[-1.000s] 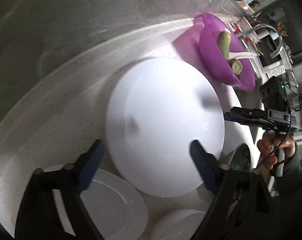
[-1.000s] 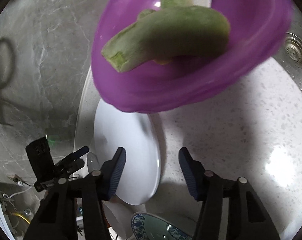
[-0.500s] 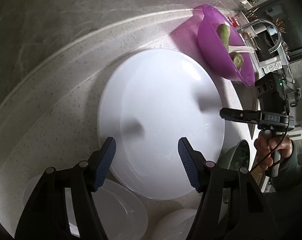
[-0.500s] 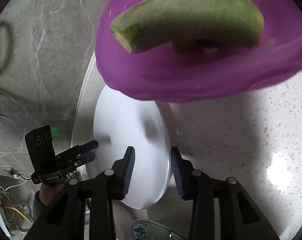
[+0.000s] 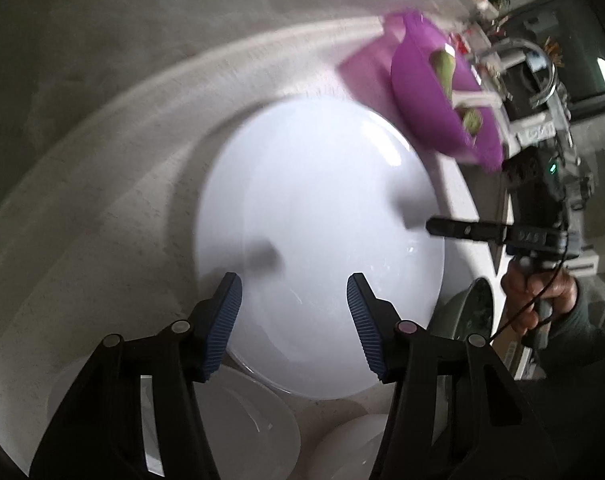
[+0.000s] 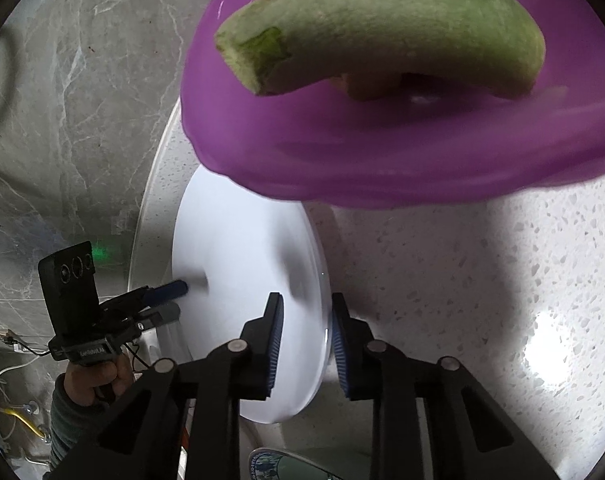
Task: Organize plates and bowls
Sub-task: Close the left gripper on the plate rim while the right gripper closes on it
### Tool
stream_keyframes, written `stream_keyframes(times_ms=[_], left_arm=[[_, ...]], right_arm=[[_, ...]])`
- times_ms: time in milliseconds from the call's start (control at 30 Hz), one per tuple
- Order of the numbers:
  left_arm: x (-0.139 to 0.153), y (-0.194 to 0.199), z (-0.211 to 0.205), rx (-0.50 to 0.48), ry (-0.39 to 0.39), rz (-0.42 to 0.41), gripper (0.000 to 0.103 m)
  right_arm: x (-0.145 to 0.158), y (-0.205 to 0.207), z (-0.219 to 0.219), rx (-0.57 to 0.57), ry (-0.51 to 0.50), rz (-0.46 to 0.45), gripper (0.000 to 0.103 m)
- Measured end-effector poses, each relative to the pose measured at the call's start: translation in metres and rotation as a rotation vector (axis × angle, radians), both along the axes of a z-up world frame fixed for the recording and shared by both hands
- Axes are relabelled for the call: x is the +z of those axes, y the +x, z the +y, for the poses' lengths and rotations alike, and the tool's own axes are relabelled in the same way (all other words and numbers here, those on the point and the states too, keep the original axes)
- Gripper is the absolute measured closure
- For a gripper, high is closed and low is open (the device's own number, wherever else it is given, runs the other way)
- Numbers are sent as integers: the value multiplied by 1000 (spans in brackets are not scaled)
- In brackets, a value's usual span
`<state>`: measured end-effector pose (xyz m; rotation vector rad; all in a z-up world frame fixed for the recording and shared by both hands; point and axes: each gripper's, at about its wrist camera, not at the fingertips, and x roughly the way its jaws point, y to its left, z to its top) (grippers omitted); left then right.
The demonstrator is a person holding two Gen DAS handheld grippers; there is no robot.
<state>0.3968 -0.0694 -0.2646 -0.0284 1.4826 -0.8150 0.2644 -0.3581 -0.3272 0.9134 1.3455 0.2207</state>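
From the left wrist view, the left hand-held gripper (image 5: pixel 292 322) hangs over the near edge of the white plate (image 5: pixel 322 240), its blue pads (image 5: pixel 222 324) straddling the rim with open space between them and the plate; its jaws have just been closing, yet they stand apart and press on nothing. Below its left finger lies a second plate (image 5: pixel 254 432), and below its right finger a white bowl (image 5: pixel 350 444), both only partly seen and shown in this view alone. To the right of the right finger a dark bowl (image 5: pixel 476 312) shows edge-on. Beyond the plate, up and to the right, sits the purple bowl (image 5: pixel 430 108) with green vegetable pieces (image 5: pixel 444 66) in it, all on the speckled desk (image 5: pixel 102 200). At the far right the right hand-held gripper (image 5: pixel 454 228) reaches the plate's far rim, held by a hand (image 5: pixel 538 296). The right wrist view shows what that one cannot: the right gripper's pads (image 6: pixel 276 340) stand on either side of the plate's thin rim; its jaws have just been closing, with the rim between them, and whether they pinch it I cannot tell. A patterned bowl (image 6: pixel 286 466) peeks out below.
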Motion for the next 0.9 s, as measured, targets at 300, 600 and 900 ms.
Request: stream_keyframes(times_ms=[300, 600, 900], left_arm=[[12, 11, 36, 68, -5, -1, 30], [-11, 12, 21, 24, 3, 67, 25], [-29, 18, 22, 45, 17, 104, 61]], right_arm=[[-2, -2, -6, 0, 9, 3, 76], [-2, -1, -4, 18, 4, -2, 60], [3, 3, -2, 39, -31, 0, 61]])
